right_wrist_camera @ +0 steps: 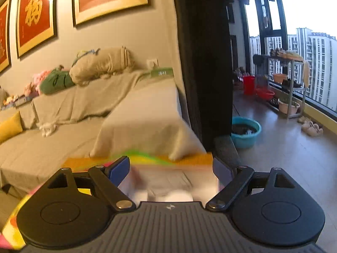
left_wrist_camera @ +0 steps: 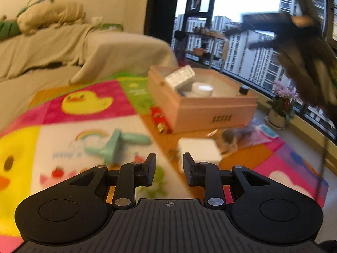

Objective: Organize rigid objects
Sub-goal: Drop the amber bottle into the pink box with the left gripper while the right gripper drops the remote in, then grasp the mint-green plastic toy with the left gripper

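In the left wrist view my left gripper (left_wrist_camera: 169,164) hangs low over a colourful play mat (left_wrist_camera: 88,105). Its jaws stand a little apart with nothing between them. A white box (left_wrist_camera: 199,151) lies just beyond the right fingertip, and a mint green tool (left_wrist_camera: 118,145) lies ahead to the left. A pale pink storage box (left_wrist_camera: 202,113) further on holds several white items. My right gripper (right_wrist_camera: 171,169) is open wide, its blue pads (right_wrist_camera: 120,169) clear of the blurred white surface below them. A dark blurred shape (left_wrist_camera: 305,46) at the upper right looks like that gripper and a sleeve.
A red object (left_wrist_camera: 160,119) lies against the storage box's near left corner, a crumpled plastic bag (left_wrist_camera: 250,137) to its right. A covered sofa (right_wrist_camera: 137,113) borders the mat. A potted plant (left_wrist_camera: 280,107), a teal basin (right_wrist_camera: 245,131) and a shoe rack (right_wrist_camera: 284,84) stand by the window.
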Demonstrator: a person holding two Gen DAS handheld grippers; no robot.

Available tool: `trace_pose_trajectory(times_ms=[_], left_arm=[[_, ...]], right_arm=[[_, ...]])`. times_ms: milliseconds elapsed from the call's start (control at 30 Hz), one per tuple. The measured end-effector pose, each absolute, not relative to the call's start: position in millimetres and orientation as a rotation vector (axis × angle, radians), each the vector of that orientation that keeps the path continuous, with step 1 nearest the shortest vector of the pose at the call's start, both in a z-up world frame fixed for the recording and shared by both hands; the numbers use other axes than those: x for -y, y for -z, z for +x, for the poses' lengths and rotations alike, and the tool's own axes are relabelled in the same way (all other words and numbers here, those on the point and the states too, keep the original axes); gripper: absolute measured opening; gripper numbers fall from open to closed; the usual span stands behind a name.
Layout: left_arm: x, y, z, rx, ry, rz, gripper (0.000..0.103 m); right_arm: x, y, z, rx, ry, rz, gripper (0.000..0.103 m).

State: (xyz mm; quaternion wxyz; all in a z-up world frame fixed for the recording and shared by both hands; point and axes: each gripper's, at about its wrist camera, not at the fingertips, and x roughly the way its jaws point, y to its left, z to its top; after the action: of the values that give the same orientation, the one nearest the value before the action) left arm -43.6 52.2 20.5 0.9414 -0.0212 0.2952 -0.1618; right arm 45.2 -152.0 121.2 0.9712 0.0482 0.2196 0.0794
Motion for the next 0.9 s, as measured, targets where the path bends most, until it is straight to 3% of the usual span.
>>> trace_pose_trajectory(times_ms=[233,400,567,733,900], left_arm=[[-48.1,-5.9,-45.4,-0.680,0.359,-0.008,0.031],[-25.4,-3.3,-50.1,-0.684,0.398,0.105,0.038],[-7.7,-3.8,-52.4,-0.701,0.481,0.136,0.048],[-2.7,-9.5,-50.9,-0.731,0.570,0.107,0.047],[-31.2,-30.9,-33.4,-0.615,0.356,0.080,0.046]], right_arm=[[152.8,-50.1,-16.6,-0.563,-0.146,0.029,0.086],[148.5,-9.3,-43.0,-0.620,-0.162,0.040,0.086],[149.9,11.1,-42.6,-0.650,-0.165,0.074,0.086],[161.4,17.9,-36.1,-0.675,-0.157,0.162,0.086],[158.9,18.0,-39.0,-0.659,-0.163,0.160,0.087]])
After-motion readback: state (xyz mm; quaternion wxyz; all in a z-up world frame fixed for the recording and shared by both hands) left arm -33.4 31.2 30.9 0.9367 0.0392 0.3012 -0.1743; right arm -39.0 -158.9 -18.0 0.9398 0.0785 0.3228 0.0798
